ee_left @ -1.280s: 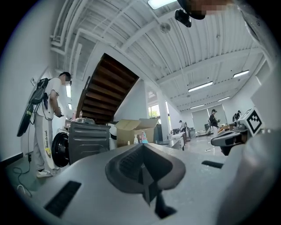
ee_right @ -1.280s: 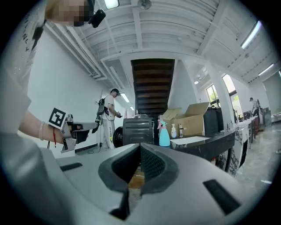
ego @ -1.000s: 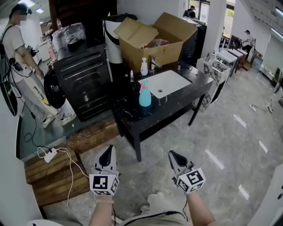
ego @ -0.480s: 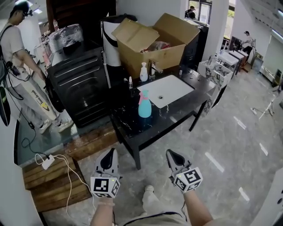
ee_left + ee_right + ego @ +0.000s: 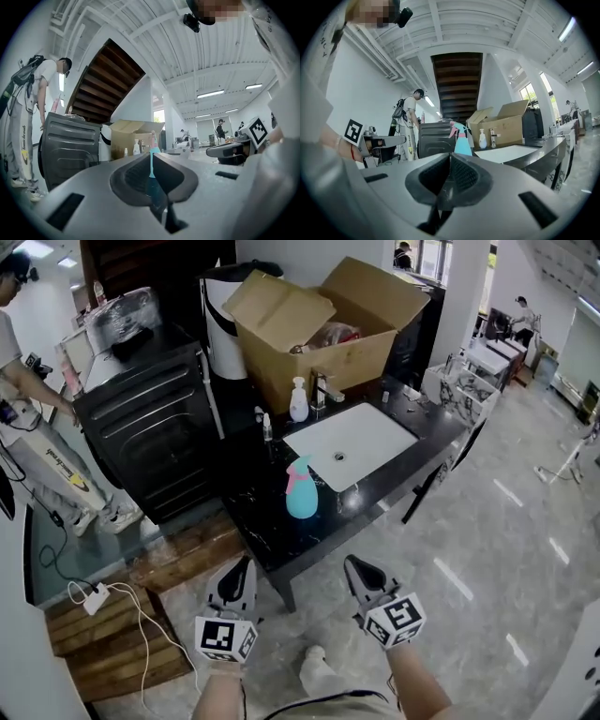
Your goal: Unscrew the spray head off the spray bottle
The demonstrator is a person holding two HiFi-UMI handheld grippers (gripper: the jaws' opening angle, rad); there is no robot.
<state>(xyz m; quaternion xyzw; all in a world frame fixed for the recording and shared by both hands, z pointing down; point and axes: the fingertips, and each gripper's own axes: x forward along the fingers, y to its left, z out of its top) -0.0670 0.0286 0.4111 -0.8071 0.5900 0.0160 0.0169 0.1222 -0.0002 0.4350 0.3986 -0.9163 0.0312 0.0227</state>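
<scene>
Teal spray bottle [image 5: 302,497] stands well ahead of left gripper [image 5: 240,566] and right gripper [image 5: 356,566], fingers [image 5: 464,176] pressed together.

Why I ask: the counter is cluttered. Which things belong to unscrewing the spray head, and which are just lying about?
For the job: teal spray bottle, its pink spray head, left claw and right claw, both shut, empty.
Lying about: white pump bottle, small bottle, cardboard box, faucet.

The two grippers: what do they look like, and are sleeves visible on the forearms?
The left gripper and right gripper look alike: pale grey shells, black jaws tapering to a point, and a white cube with black square markers behind. Both forearms are bare, without sleeves.
</scene>
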